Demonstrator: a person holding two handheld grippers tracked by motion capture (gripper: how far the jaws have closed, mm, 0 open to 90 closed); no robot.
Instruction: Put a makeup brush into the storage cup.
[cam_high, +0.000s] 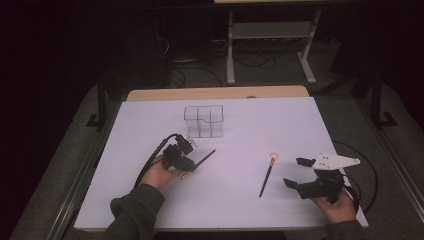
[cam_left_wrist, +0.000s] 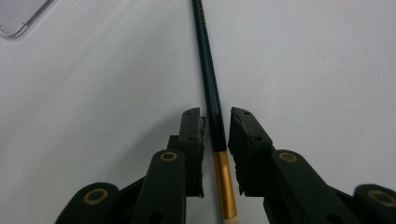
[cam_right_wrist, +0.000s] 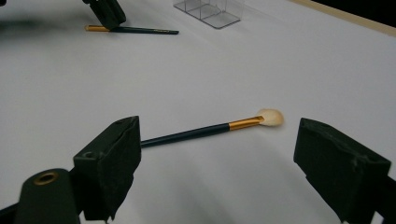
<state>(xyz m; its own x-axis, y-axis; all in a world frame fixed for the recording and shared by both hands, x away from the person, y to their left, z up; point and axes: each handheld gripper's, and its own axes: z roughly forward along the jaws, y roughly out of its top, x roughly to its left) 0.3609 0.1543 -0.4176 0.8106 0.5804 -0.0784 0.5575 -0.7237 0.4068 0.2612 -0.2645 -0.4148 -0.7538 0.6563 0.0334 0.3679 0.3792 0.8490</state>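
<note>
Straddling the dark handle of a makeup brush (cam_left_wrist: 212, 100), just above its gold ferrule, the left gripper (cam_left_wrist: 215, 114) had its jaws drawn in close. One pad looked to graze the handle while a sliver of gap showed at the other, so the brush was not yet truly pinched. It lay flat on the white table (cam_high: 300, 130), just in front of the clear organiser box (cam_high: 203, 121) and slightly to its left.

Well to the right of that box, the right gripper (cam_high: 299, 172) hung with its jaws spread wide and nothing between them. A second brush (cam_high: 267, 176) rested beside it, its pale bristle head (cam_right_wrist: 271, 117) pointing toward the box.

To my eye the risk sat with the left grip. The handle was thin, round and slick, and if one pad met it first it could roll or skid sideways out of the jaws. A hold that near the ferrule might also let the long handle droop on lifting.

I counted two brushes, two grippers and one organiser box with several compartments.
</note>
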